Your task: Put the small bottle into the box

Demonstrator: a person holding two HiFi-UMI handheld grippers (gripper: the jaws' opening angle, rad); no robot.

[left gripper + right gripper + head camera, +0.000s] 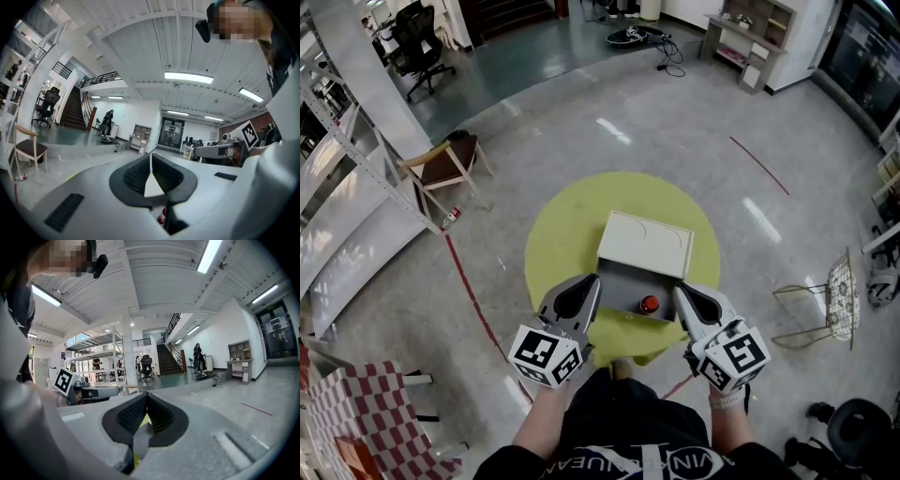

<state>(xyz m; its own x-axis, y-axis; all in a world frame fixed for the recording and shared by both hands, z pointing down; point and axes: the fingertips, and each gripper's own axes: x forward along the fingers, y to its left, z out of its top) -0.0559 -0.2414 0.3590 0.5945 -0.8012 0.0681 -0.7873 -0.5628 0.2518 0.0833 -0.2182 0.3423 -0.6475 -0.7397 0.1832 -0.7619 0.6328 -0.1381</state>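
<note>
An open box (630, 282) sits on a round yellow table (562, 246), its pale lid (644, 243) tipped back. The small bottle (649, 303), red, lies inside the box near the front wall. My left gripper (589, 281) is shut and empty at the box's front left corner. My right gripper (682, 292) is shut and empty at the front right corner. In the left gripper view the pads meet at the left gripper (150, 155), and the bottle (161, 216) shows low behind them. In the right gripper view the right gripper (146, 394) is shut too, with a grey box wall (140, 438) behind it.
A wooden chair (445, 164) stands on the floor at the left beside white shelving (356, 187). A wire rack (841, 298) stands at the right. A red tape line (473, 300) runs across the floor left of the table. A checkered cloth (347, 412) lies at the bottom left.
</note>
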